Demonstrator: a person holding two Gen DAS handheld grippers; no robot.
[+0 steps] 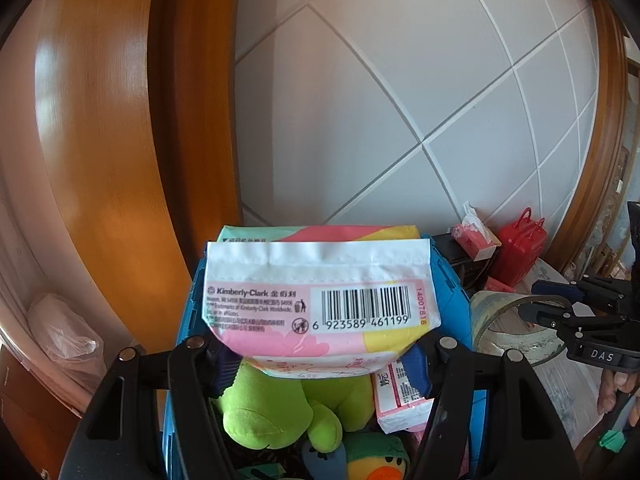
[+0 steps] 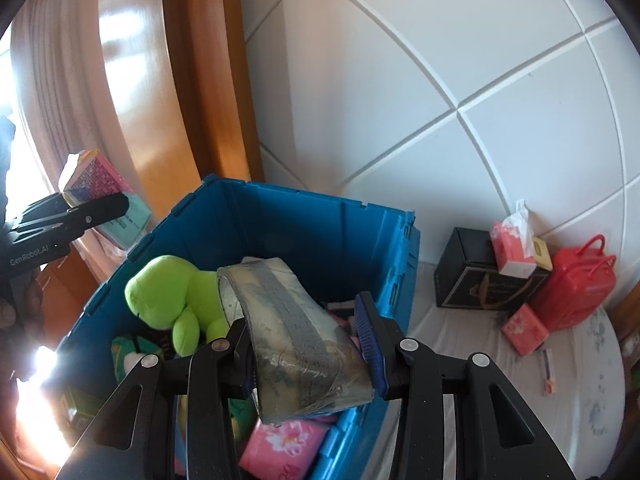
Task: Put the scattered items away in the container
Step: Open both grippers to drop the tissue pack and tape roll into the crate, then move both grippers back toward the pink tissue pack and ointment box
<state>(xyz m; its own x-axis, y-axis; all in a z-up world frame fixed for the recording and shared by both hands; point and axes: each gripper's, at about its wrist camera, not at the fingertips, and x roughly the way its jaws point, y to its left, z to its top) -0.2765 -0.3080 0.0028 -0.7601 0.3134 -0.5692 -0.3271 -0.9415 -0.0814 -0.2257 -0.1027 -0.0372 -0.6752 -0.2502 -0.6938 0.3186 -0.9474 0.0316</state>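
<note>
Both claws carry cargo: the left claw (image 1: 320, 354) clamps a soft plastic tissue pack (image 1: 320, 300) by its sides, held over the blue crate (image 2: 320, 220) so it can drop in. Beside it, the right claw (image 2: 308, 340) pinches a wrinkled, tape-wrapped roll (image 2: 296, 336) above the same rigid-walled crate, where a plush green toy (image 2: 168, 300) already lies.
</note>
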